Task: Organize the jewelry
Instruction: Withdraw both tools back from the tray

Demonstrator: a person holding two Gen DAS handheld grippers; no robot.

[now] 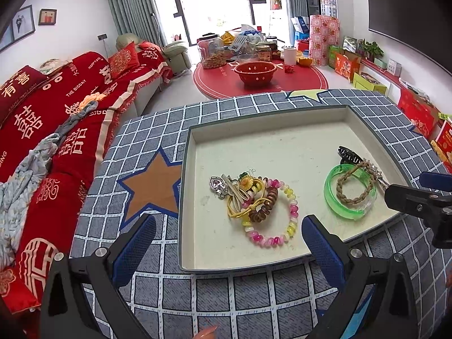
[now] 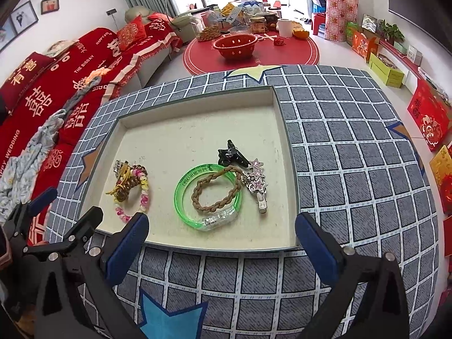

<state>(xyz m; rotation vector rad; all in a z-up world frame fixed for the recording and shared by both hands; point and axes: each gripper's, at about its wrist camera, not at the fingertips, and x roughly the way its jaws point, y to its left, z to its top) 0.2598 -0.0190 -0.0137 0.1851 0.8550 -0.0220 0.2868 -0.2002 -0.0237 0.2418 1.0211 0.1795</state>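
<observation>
Red-draped sofa (image 1: 70, 107), bright glass door (image 1: 214, 2)

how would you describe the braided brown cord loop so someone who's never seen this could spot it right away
Start at the shallow white tray on the blue checked tablecloth; its jewelry sits in two clusters. In the cluster nearer the right tool, find the translucent green bangle. The braided brown cord loop lies mostly inside it, the only matte, plaited ring there.

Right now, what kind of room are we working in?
Most likely a home living room, decorated for a wedding. A sofa with red covers runs along the left wall, curtains frame a bright balcony door, and a round table beyond is piled with snacks. The tray sits on a checked tablecloth.
</observation>
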